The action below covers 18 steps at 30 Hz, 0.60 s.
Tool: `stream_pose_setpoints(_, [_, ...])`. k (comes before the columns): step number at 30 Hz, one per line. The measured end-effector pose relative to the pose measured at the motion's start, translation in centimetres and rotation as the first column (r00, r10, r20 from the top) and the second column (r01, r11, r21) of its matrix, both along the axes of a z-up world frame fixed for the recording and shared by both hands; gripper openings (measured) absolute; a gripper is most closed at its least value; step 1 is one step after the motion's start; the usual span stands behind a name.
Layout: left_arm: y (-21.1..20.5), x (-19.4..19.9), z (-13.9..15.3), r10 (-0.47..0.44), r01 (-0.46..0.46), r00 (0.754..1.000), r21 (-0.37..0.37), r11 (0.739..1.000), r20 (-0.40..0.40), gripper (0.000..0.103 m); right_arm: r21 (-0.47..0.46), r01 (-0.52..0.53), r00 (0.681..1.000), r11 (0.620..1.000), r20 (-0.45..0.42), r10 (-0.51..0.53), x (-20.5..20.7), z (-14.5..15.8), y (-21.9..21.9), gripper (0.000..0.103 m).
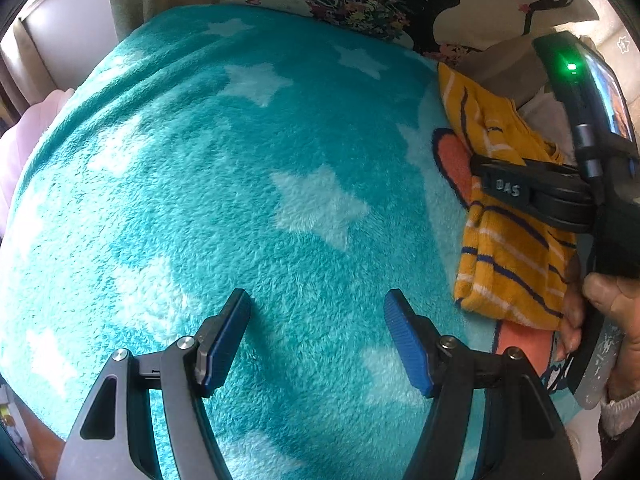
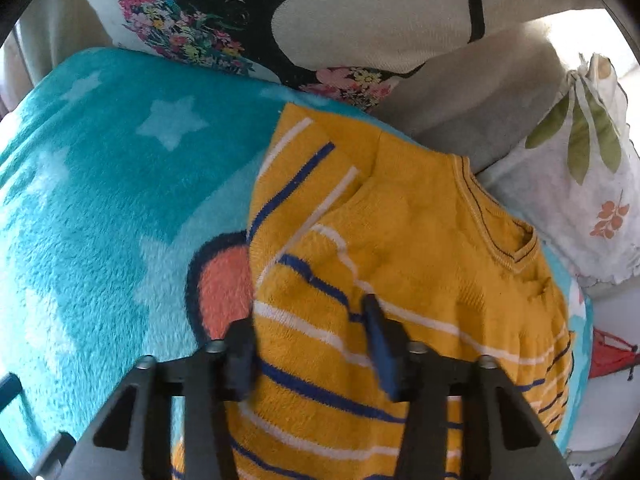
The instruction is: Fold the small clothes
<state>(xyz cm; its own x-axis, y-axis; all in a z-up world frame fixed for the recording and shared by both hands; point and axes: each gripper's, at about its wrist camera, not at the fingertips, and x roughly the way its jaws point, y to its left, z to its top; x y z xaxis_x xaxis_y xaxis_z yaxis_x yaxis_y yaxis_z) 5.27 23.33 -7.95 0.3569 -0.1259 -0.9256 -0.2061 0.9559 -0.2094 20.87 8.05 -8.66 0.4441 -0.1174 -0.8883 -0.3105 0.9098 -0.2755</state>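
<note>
A yellow knit sweater [image 2: 420, 220] with blue and white stripes lies folded on a teal star blanket [image 2: 80, 200]. My right gripper [image 2: 308, 344] points down onto it. Its jaws are part-way closed across the sweater's left edge, with striped fabric filling the gap. Whether the pads press on the fabric I cannot tell. In the left wrist view the sweater [image 1: 508, 264] lies at the right, the right gripper's fingers [image 1: 508, 190] lie across it, and a hand [image 1: 616, 300] holds that gripper. My left gripper [image 1: 316, 336] hangs open over the bare blanket [image 1: 200, 160], left of the sweater.
A cream pillow [image 2: 240, 12] with a black silhouette and flowers leans at the blanket's far edge. A grey cushion [image 2: 480, 100] and a leaf-print cushion [image 2: 580, 184] crowd the sweater's far right. An orange patch [image 2: 224, 292] in the blanket shows beside the sweater.
</note>
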Motion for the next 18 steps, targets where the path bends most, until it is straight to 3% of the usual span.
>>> stream_pose_setpoints(4, [-0.1, -0.4, 0.1, 0.011, -0.011, 1.000, -0.010, 1.000, -0.003, 0.068, 0.149, 0.001, 1.000, 0.989, -0.020, 0.002, 0.3, 1.3, -2.0, 0.021])
stream_pose_setpoints(7, [-0.6, -1.2, 0.6, 0.019, -0.018, 1.000, -0.021, 1.000, 0.014, 0.068, 0.300, 0.044, 0.998, 0.953, -0.063, -0.026, 1.0, 2.3, -4.6, 0.016])
stream_pose_setpoints(11, [-3.9, -0.5, 2.0, -0.026, 0.032, 0.995, -0.067, 0.997, 0.094, 0.069, 0.412, 0.062, 0.994, 0.909, -0.103, -0.021, 1.5, 3.0, -6.6, 0.016])
stream_pose_setpoints(14, [-6.7, -0.2, 3.3, -0.097, 0.123, 0.972, -0.115, 0.986, 0.213, 0.078, 0.494, 0.066, 0.991, 0.867, -0.131, 0.000, 1.7, 3.3, -8.5, 0.015])
stream_pose_setpoints(15, [-7.7, 0.1, 3.7, -0.122, 0.153, 0.959, -0.107, 0.982, 0.257, 0.085, 0.513, 0.066, 0.991, 0.856, -0.137, 0.006, 1.8, 3.4, -8.9, 0.015])
stream_pose_setpoints(18, [-11.0, 1.4, 3.9, -0.190, 0.209, 0.930, -0.029, 0.977, 0.314, 0.089, 0.579, 0.063, 0.988, 0.813, -0.150, 0.030, 2.2, 4.1, -11.1, 0.015])
